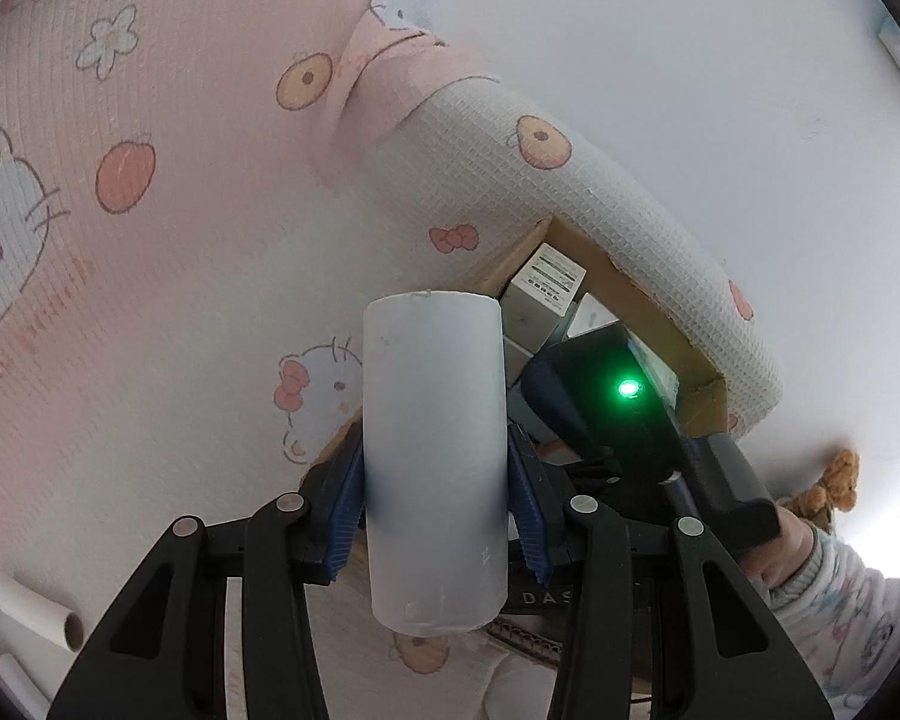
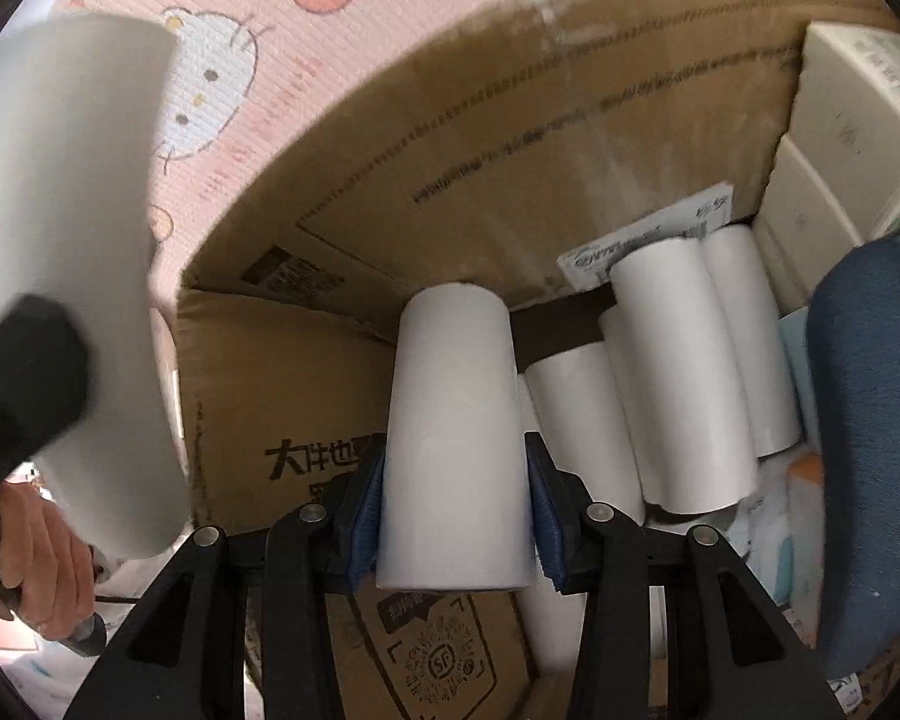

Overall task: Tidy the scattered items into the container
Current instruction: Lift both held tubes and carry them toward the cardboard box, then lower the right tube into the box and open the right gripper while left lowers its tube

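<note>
My left gripper (image 1: 435,504) is shut on a white paper roll (image 1: 433,456), held upright above the pink cartoon mat, just left of the cardboard box (image 1: 636,288). That roll also shows blurred at the left of the right wrist view (image 2: 72,276). My right gripper (image 2: 456,516) is shut on another white roll (image 2: 456,444) and holds it over the open cardboard box (image 2: 510,138). Several white rolls (image 2: 678,384) lie inside the box beside white cartons (image 2: 834,138) and a blue cloth item (image 2: 870,420).
The other gripper's body with a green light (image 1: 627,387) sits over the box. A rolled mat edge (image 1: 618,192) curls behind the box. Thin white tubes (image 1: 39,612) lie on the mat at lower left. A small plush toy (image 1: 828,486) is at the right.
</note>
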Available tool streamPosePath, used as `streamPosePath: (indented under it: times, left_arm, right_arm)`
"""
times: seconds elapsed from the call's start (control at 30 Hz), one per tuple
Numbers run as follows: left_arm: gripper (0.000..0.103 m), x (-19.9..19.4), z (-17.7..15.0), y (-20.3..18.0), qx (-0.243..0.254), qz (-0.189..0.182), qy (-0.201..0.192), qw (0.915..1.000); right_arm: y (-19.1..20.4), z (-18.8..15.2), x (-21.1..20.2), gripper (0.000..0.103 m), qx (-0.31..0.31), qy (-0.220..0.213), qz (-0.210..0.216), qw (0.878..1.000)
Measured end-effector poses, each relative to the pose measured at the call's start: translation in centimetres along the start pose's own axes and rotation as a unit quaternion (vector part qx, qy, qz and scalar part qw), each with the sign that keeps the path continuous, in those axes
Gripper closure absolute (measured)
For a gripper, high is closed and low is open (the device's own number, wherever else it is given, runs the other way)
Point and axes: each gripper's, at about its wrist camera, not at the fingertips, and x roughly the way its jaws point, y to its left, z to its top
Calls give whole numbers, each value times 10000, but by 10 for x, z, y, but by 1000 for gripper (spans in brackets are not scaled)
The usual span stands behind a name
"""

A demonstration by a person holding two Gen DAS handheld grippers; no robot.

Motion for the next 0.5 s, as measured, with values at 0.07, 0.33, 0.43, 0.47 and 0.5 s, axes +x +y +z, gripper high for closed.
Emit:
streamPosePath:
  times: [0.07,0.33,0.43,0.47,0.5]
  left_arm:
    - [55,0,0,0,12,-26,-25,10000]
    - [55,8,1,4,55,-93,53,9999]
    - [55,7,0,1,105,-98,72,9999]
    - [55,6,0,0,137,-86,61,9999]
    - [55,5,0,-1,160,-89,52,9998]
  right_arm:
    - [-4,0,2,62,19,78,-52,10000]
    - [-6,-3,8,62,-391,351,-639,9966]
    - [-8,-7,8,62,-333,434,-539,9970]
    - [-9,-9,7,62,-346,449,-556,9968]
    - [-8,-11,6,62,-378,458,-594,9965]
